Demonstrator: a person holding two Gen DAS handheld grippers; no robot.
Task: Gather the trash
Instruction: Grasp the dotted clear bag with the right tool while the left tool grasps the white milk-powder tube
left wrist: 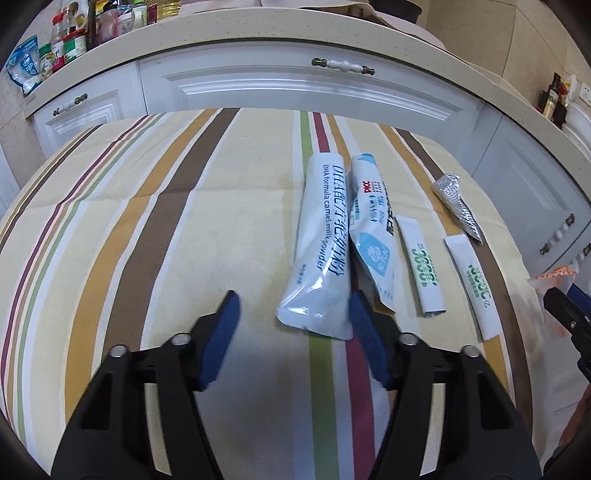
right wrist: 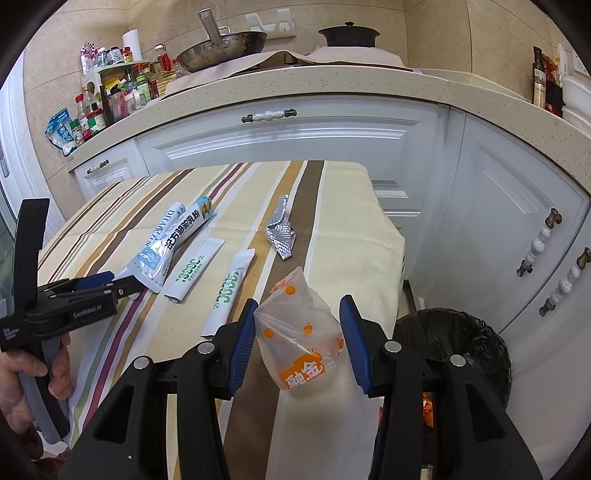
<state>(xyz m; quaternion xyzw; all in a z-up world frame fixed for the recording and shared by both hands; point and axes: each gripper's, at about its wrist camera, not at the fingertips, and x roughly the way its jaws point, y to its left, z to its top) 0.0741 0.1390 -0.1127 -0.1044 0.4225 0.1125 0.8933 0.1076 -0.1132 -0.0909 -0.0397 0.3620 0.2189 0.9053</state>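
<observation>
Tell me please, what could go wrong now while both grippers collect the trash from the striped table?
1. The left gripper straddles the camel milk powder sachet, whose neighbour, the blue and white sachet, touches it and may be dragged along.
2. The right gripper has a clear plastic bag with orange print between its pads; the flimsy film might slip before reaching the black-lined bin.

Ahead of you, a wok [right wrist: 225,46] and a dark pot [right wrist: 349,35] sit on the counter [right wrist: 332,86], with condiment bottles [right wrist: 110,88] crowded at its left end above white cabinets [right wrist: 295,136].
</observation>
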